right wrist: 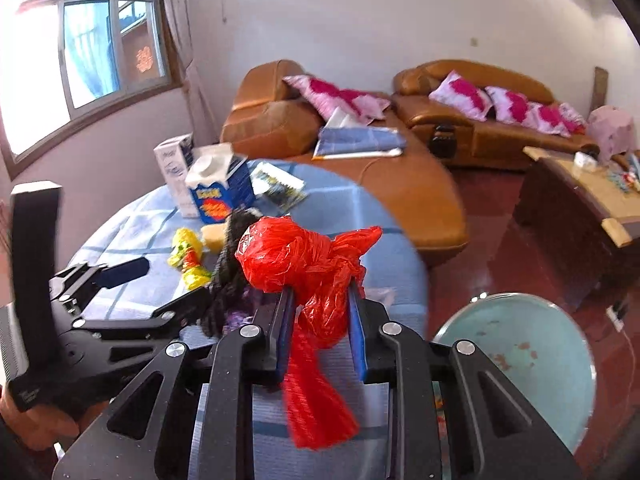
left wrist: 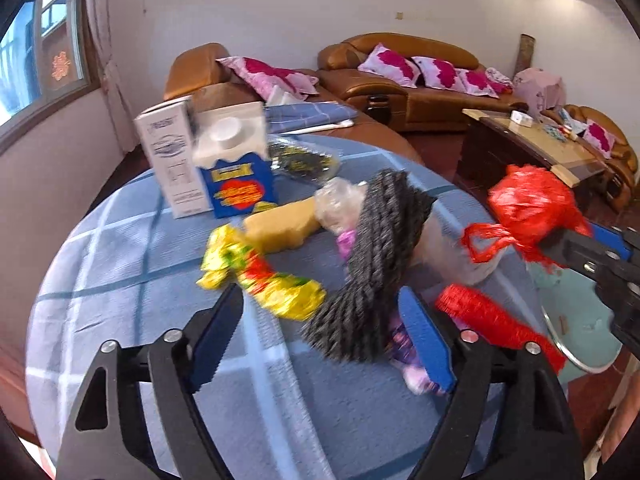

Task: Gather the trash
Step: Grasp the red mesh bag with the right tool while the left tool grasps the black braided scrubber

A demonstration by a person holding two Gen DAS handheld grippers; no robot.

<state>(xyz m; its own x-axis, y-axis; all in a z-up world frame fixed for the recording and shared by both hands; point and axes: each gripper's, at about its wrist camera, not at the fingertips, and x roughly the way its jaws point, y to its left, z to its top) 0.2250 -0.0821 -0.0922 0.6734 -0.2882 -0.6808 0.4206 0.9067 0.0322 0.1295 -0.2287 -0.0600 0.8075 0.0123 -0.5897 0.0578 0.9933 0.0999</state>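
Note:
My right gripper (right wrist: pixel 320 304) is shut on a knotted red plastic bag (right wrist: pixel 296 256), whose tail hangs below the fingers; the left wrist view has the bag (left wrist: pixel 528 208) lifted at the right. My left gripper (left wrist: pixel 320 300) stands open low over the blue checked tablecloth (left wrist: pixel 120 280). Between and just ahead of its fingers lie a yellow crumpled wrapper (left wrist: pixel 260 276) and a dark grey knitted cloth (left wrist: pixel 380 248), with a purple wrapper (left wrist: pixel 404 344) partly under the cloth. The pads press on nothing. In the right wrist view the left gripper (right wrist: pixel 168 284) is at the left.
Farther back on the table are a blue milk carton (left wrist: pixel 236 168), a white box (left wrist: pixel 168 156), a yellow sponge (left wrist: pixel 280 224), clear plastic (left wrist: pixel 340 200) and a dark snack bag (left wrist: pixel 300 160). A teal round stool (right wrist: pixel 520 360) stands right of the table. Brown sofas and a coffee table (right wrist: pixel 580 200) are behind.

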